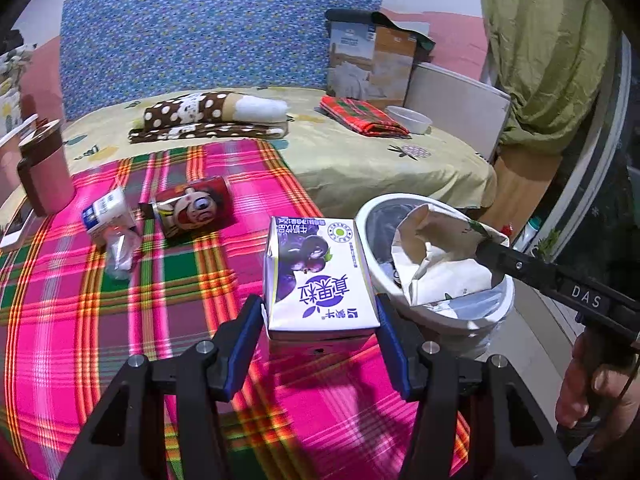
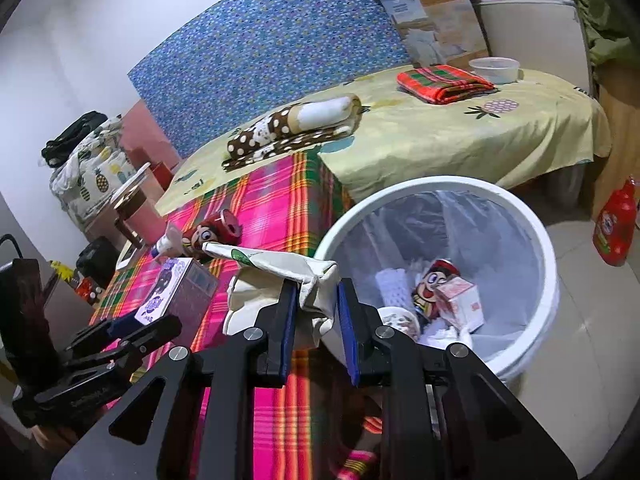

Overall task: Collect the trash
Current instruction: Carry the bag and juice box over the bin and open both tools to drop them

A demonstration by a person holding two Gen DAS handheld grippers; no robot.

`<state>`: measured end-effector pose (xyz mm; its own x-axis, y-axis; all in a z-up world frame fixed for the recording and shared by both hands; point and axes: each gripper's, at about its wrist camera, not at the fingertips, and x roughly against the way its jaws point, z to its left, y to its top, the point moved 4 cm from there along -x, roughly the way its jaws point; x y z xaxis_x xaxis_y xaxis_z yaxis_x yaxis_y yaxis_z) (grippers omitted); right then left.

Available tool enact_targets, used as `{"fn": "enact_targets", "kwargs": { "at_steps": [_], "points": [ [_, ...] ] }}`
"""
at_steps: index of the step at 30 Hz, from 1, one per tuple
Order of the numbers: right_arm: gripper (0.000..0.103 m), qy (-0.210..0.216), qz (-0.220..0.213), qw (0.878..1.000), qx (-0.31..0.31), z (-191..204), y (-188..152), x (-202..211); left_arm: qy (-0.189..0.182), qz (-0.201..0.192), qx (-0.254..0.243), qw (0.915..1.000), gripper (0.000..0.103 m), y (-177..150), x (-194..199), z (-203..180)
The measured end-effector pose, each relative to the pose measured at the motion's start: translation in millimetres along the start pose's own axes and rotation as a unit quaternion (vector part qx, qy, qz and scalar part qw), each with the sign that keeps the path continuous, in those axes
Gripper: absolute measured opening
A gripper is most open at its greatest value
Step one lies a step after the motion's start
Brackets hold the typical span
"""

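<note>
Two tools loaded: your left tool point(image 1: 318, 320) clamps the purple milk carton point(image 1: 320, 276) above the plaid bed's near edge; your right tool point(image 2: 318, 312), nearly closed, pinches a crumpled paper bag point(image 2: 296, 280) beside the white bin's point(image 2: 548, 280) rim. Next, swing over and release.

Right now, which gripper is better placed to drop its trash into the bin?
Right gripper: its crumpled paper bag already hangs at the white bin rim. The left gripper holds the milk carton over the plaid cloth.
</note>
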<state>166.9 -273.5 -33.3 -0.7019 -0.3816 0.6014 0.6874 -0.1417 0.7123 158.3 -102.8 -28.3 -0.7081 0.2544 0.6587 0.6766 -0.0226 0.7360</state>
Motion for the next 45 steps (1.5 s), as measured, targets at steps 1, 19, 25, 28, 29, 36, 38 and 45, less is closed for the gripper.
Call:
{"fn": "enact_targets", "kwargs": {
  "at_steps": [1, 19, 25, 28, 29, 36, 38, 45],
  "points": [
    [0.023, -0.002, -0.001, 1.000, -0.002, -2, 0, 0, -0.002, 0.001, -0.002, 1.0000, 0.058, 1, -2, -2],
    [0.023, -0.051, -0.006, 0.998, -0.041, -52, 0, 13, -0.036, 0.012, -0.041, 0.9984, 0.058, 14, -27, -47],
    [0.023, -0.066, 0.001, 0.997, -0.048, -63, -3, 12, -0.046, 0.022, -0.049, 0.9975, 0.058, 15, -38, -57],
    [0.023, -0.075, 0.007, 0.996, -0.051, -69, -4, 11, -0.052, 0.028, -0.055, 0.9968, 0.058, 13, -44, -64],
    [0.023, -0.080, 0.010, 0.995, -0.051, -71, -5, 10, -0.053, 0.030, -0.057, 0.9965, 0.058, 13, -46, -66],
    [0.024, -0.095, 0.032, 0.994, -0.052, -82, -8, 3, -0.063, 0.044, -0.068, 0.9947, 0.058, 12, -60, -79],
    [0.024, -0.098, 0.042, 0.993, -0.050, -84, -10, 0, -0.068, 0.049, -0.071, 0.9940, 0.058, 12, -65, -83],
    [0.037, -0.102, 0.053, 0.992, -0.044, -88, -12, -3, -0.087, 0.062, -0.081, 0.9910, 0.059, 9, -77, -94]
  ]
}}
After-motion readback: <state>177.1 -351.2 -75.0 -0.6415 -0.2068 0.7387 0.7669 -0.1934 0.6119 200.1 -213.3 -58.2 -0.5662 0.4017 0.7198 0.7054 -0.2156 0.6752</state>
